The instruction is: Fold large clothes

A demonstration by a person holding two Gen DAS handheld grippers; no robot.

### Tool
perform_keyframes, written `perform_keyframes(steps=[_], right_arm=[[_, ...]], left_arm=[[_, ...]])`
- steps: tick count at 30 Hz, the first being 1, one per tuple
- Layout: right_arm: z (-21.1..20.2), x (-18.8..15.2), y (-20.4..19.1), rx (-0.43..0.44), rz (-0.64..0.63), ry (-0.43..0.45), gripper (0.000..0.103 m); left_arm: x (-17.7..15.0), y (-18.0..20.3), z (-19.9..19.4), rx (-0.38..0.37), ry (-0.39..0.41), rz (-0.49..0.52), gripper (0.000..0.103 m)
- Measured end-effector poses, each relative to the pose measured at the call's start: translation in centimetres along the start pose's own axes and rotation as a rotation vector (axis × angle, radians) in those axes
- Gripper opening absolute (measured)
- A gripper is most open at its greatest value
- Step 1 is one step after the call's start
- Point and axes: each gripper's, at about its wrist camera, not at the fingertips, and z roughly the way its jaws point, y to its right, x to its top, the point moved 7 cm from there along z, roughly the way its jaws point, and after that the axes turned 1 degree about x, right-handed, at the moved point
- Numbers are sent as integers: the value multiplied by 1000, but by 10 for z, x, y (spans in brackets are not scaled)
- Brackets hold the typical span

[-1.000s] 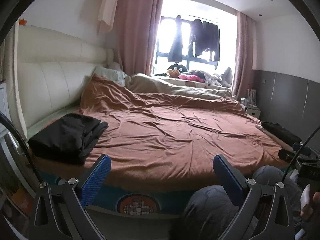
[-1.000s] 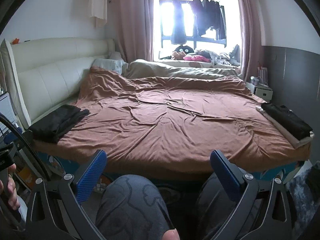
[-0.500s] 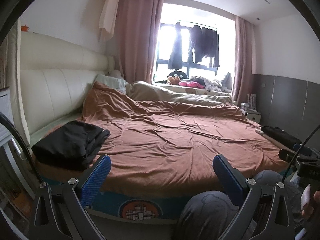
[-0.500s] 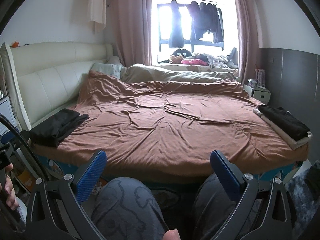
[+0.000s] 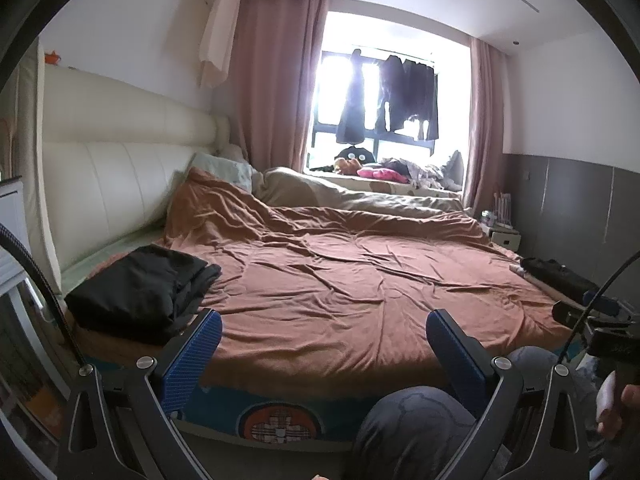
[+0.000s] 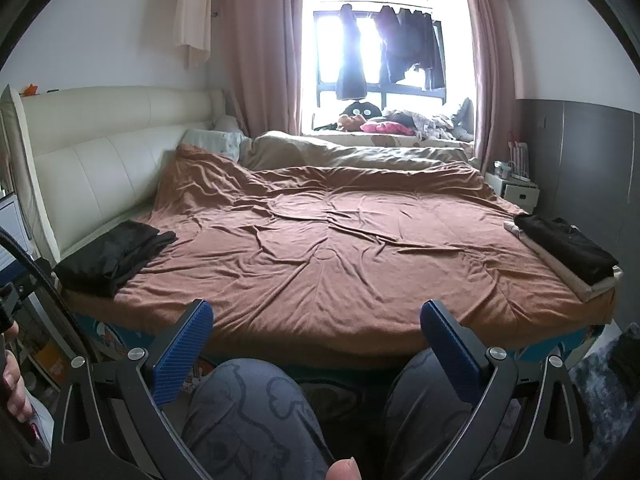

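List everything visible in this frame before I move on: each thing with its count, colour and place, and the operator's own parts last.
Loose dark garments: 1 pile, black, bed's near-left corner.
Folded stack: 1, black garment on cream ones, bed's right edge.
Duvet: 1, brown, covering the bed.
Second cover: 1, beige, far side.
Pillow: 1, pale, by the headboard.
Headboard: 1, cream, left.
Curtains: 2, pink, flanking the window.
Hanging clothes: several, dark, in the window.
Nightstand: 1, white, far right.
Knees: 2, grey trousers, bottom.
Left gripper: open, blue pads.
Right gripper: open, blue pads.
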Motion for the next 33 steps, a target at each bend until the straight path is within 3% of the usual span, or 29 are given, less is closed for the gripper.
perform_keyframes(steps=[33], right_arm=[[1,1,6,-7,-10,9,103]], left_arm=[[12,-12,-16,40,34,-23,102]])
